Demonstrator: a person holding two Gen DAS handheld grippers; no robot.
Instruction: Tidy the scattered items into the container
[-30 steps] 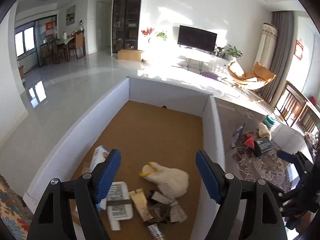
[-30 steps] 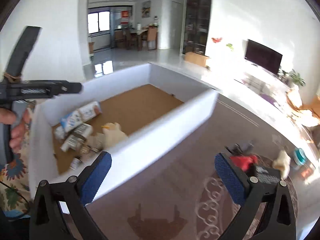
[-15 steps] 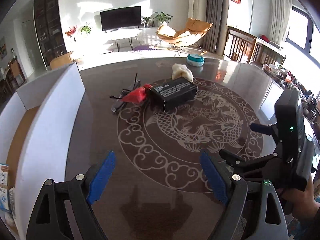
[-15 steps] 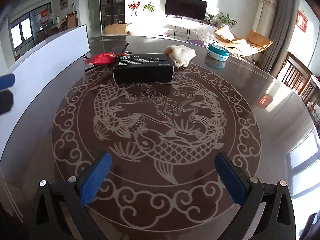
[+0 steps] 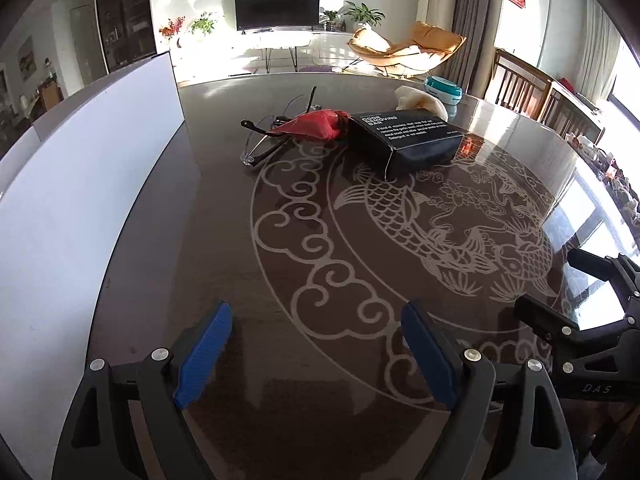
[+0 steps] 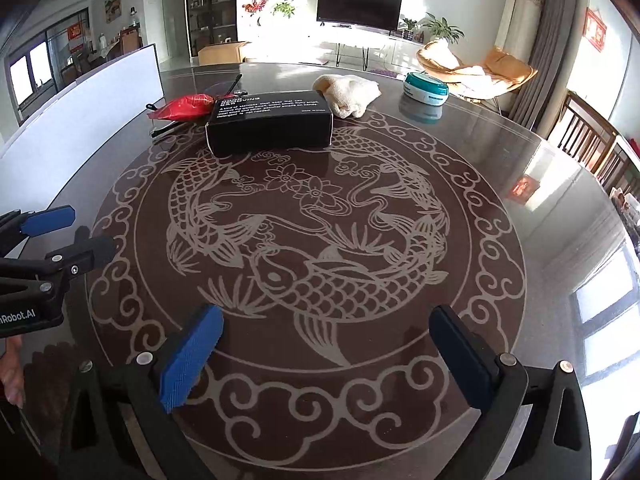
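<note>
A black box [image 5: 404, 140] [image 6: 270, 122] lies on the far part of the round table. A red packet [image 5: 312, 126] [image 6: 186, 105] rests on clear glasses [image 5: 260, 146] to its left. A cream cloth [image 5: 420, 100] [image 6: 350, 90] and a teal tin [image 5: 442, 90] [image 6: 425, 89] lie behind. The white container wall [image 5: 80, 184] [image 6: 80, 120] stands at the left. My left gripper [image 5: 316, 354] is open and empty, low over the near table. My right gripper [image 6: 326, 354] is open and empty, well short of the box.
The dark table [image 6: 320, 216] has a carved fish pattern. The right gripper's body shows at the right of the left wrist view [image 5: 592, 328]. The left gripper shows at the left of the right wrist view [image 6: 44, 248]. Wooden chairs [image 6: 588, 140] stand at the far right.
My left gripper swung from above the container's inside to over the table, then closer to the items. My right gripper turned from the container to face the items.
</note>
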